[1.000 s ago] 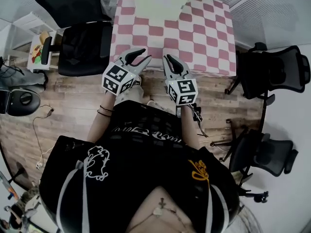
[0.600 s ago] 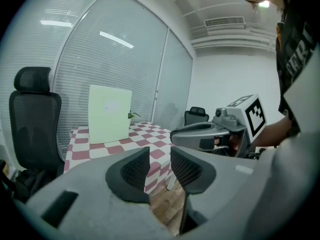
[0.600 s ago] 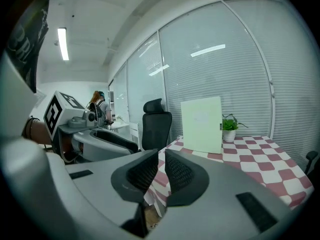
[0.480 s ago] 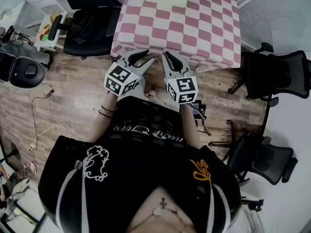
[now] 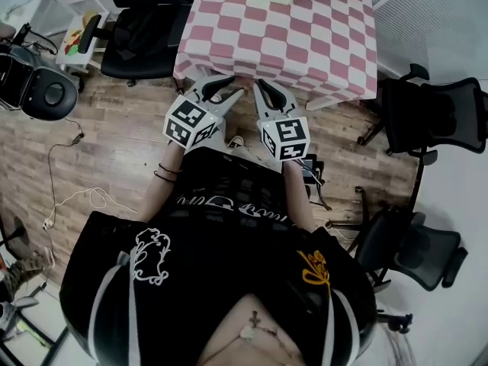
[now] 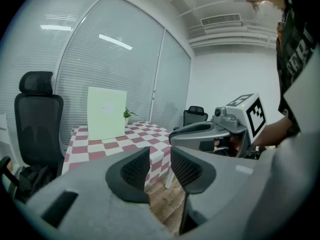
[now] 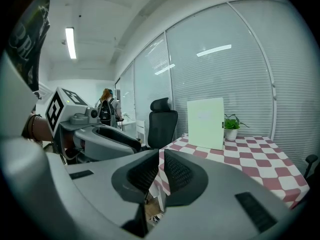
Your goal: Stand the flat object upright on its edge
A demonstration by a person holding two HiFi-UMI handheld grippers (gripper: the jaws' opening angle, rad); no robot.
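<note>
Item: pale green flat panel (image 6: pixel 106 113), which stood upright at the far end of the checked table (image 5: pixel 305 44), near a small plant (image 7: pixel 231 125). My left claw (image 6: pixel 160 160) was slightly spread and empty. My right claw (image 7: pixel 161 165) was almost pressed together and empty. Both were well short of it. I judged any regrip should pinch its side edges gently.

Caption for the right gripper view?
Right gripper, jaws nearly together and empty, faces the checkered table where the pale green panel stands upright beside a potted plant.
</note>
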